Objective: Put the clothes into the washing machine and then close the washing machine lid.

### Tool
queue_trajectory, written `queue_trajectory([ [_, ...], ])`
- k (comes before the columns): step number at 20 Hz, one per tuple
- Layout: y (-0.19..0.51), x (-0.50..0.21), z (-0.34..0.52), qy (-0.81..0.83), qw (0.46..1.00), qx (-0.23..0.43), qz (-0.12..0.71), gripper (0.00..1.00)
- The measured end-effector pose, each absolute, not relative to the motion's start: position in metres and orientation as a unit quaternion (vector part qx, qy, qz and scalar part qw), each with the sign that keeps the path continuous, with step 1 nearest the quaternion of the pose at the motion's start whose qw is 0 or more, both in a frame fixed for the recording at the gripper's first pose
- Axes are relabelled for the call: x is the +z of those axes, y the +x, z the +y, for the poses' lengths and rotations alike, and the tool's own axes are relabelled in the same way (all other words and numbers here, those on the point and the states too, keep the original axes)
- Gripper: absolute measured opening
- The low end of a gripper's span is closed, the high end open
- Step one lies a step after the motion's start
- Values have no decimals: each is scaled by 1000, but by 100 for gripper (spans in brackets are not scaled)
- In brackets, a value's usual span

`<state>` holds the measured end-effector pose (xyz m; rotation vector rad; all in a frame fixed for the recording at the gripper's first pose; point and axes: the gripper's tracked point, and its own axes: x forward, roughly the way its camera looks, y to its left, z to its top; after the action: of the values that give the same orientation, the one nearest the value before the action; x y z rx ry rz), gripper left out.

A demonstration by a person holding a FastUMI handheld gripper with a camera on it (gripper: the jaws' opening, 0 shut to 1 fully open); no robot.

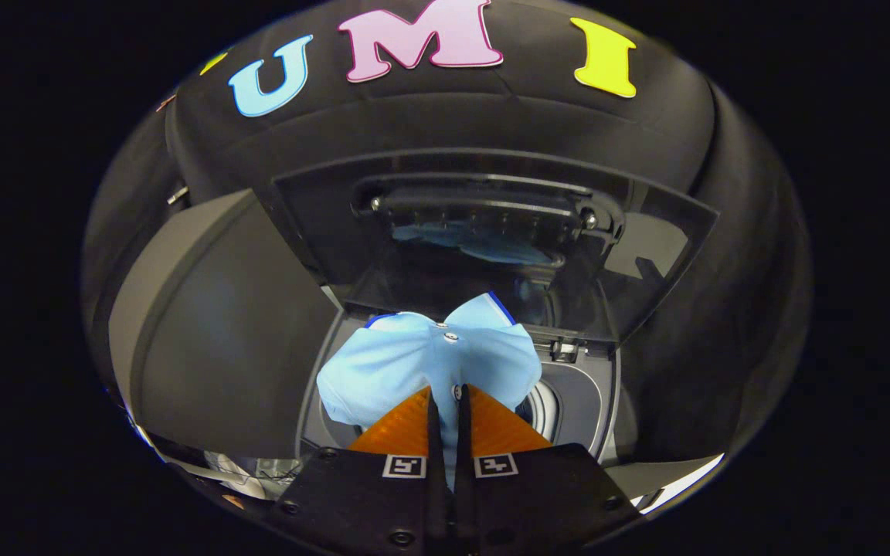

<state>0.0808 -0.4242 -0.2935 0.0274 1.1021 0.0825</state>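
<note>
Gripper (445, 394) nearest, fingers drawn close together with only a thin slit between them, both pressing on a fold of the light blue shirt (429, 359). A strip of blue cloth shows down the slit between the fingers.

Shirt bunches just ahead of the fingertips, held up over the washing machine (592, 401). Small white buttons visible along its placket; dark blue trim on the collar edge at the far side. The cloth hangs above the mouth of the drum (541, 409), covering most of the opening; a curved piece of the pale drum wall shows to the right of the shirt. Whether the lower folds already touch the drum cannot be told.

Beyond the shirt, the washing machine lid (491, 247) stands raised, dark and see-through, with a handle bar across its upper part and a blue reflection of the shirt in the glass. Hinge hardware sits at the lid's lower right corner.

Left of the machine, a large grey rounded surface (213, 340). Black cloth wall (445, 116) behind everything.
</note>
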Motion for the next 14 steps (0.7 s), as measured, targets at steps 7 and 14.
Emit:
queue_trajectory([
  [7, 61, -355, -424, 11, 831, 10, 557, 8],
  [14, 43, -397, -419, -17, 812, -4, 584, 8],
])
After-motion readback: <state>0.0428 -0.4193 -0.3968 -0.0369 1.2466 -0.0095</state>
